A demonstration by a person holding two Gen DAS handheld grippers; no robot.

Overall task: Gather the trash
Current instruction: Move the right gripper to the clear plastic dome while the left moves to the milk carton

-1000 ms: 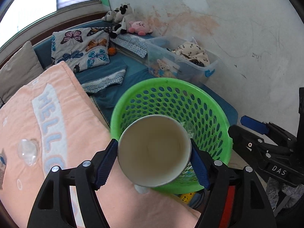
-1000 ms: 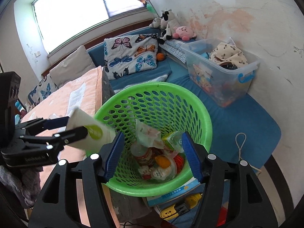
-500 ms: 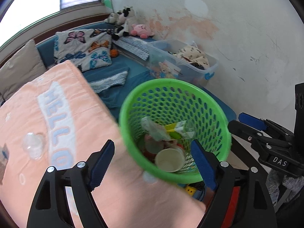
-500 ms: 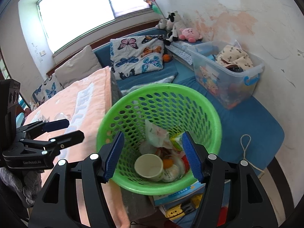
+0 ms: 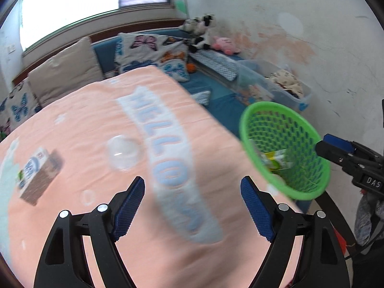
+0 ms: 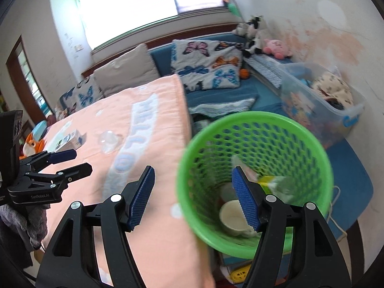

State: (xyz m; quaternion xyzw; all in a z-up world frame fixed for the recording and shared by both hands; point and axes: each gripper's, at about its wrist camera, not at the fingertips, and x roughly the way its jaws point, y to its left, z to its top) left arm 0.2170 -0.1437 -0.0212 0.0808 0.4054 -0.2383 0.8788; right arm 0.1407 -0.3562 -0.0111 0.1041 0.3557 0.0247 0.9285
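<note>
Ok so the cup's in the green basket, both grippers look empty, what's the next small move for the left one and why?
Probably reach the left hand-held gripper forward toward the clear plastic lid on the pink blanket. Its jaws are open and empty, the lid lies just ahead, and the small carton sits farther left.

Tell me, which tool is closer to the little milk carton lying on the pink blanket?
Left. The left tool hangs open over the blanket, the milk carton just ahead to its left. The right tool sits beside the green basket, farther away.

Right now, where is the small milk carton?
In the left wrist view the milk carton lies at the far left on the peach blanket, left of the clear plastic lid and far from the green basket.
</note>
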